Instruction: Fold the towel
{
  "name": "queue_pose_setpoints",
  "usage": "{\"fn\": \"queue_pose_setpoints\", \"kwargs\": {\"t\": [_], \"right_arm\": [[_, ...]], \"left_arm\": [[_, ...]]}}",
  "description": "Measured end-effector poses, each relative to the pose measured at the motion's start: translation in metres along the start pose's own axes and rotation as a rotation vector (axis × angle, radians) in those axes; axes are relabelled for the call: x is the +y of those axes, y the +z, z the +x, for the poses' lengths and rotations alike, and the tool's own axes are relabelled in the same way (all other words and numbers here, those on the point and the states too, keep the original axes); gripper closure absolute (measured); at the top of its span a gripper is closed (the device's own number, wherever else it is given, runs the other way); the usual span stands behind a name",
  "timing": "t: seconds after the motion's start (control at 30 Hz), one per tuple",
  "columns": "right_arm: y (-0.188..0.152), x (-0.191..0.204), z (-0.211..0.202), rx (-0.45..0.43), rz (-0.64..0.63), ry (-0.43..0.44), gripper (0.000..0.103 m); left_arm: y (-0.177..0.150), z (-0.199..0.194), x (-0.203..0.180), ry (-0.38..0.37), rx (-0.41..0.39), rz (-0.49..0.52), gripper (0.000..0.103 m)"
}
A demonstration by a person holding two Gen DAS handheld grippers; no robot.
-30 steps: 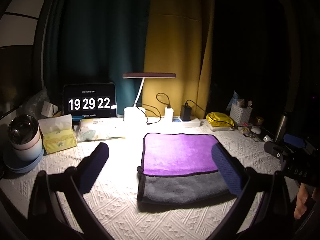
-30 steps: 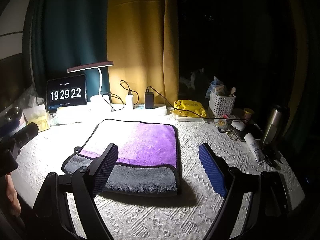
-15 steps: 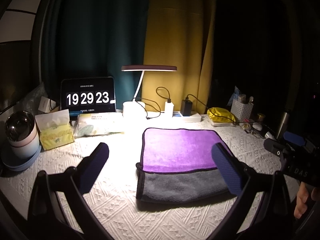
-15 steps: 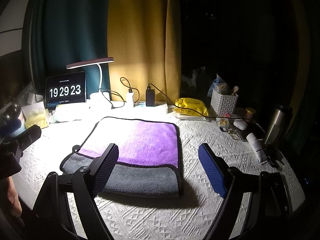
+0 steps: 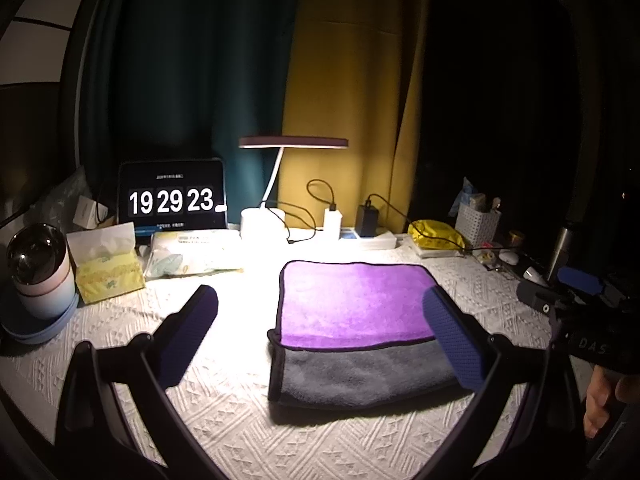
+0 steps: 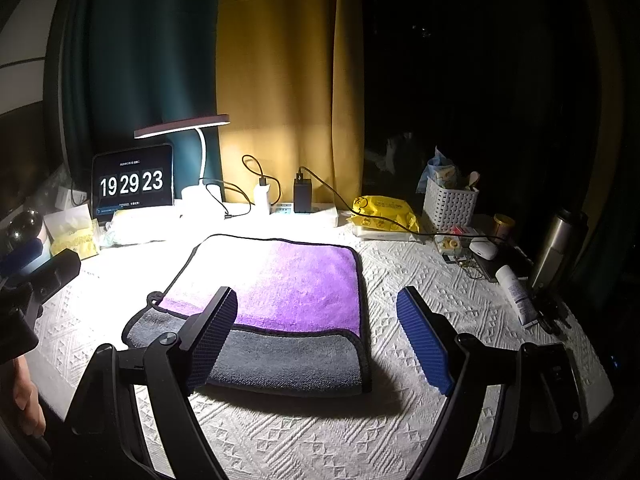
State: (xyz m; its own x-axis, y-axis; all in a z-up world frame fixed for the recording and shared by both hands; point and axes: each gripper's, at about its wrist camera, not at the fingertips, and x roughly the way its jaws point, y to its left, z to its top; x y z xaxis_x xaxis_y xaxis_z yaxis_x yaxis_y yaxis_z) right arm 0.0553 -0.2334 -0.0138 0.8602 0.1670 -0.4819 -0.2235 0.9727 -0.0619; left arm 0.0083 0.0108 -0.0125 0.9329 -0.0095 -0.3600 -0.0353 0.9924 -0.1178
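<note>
Dark curtains, one teal and one yellow, hang behind a desk covered in a white patterned cloth (image 5: 224,400), lit by a small desk lamp (image 5: 294,143). Since a second ago the clock (image 5: 172,200) has ticked from 19:29:22 to 19:29:23, and both views have shifted only slightly; the towel (image 5: 352,320) has not moved. It lies flat in the middle of the desk, already doubled over, its purple face on top and a grey strip showing along the near edge. That suggests one fold is done and the hands are pausing before the next one.

Above the near part of the desk, the left gripper (image 5: 320,340) is spread wide with nothing between its blue pads; it touches nothing. The right gripper (image 6: 316,340) is also spread wide and empty, held over the towel's near right corner. A further fold would probably start with pinching the near edge or the corners.
</note>
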Motion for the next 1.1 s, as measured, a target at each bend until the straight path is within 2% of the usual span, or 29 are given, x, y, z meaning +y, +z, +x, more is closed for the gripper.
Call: {"fn": "queue_pose_setpoints", "kwargs": {"t": [1.1], "right_arm": [[-0.003, -0.001, -0.011, -0.013, 0.002, -0.005, 0.018]], "left_arm": [[0.000, -0.009, -0.002, -0.012, -0.017, -0.003, 0.000]]}}
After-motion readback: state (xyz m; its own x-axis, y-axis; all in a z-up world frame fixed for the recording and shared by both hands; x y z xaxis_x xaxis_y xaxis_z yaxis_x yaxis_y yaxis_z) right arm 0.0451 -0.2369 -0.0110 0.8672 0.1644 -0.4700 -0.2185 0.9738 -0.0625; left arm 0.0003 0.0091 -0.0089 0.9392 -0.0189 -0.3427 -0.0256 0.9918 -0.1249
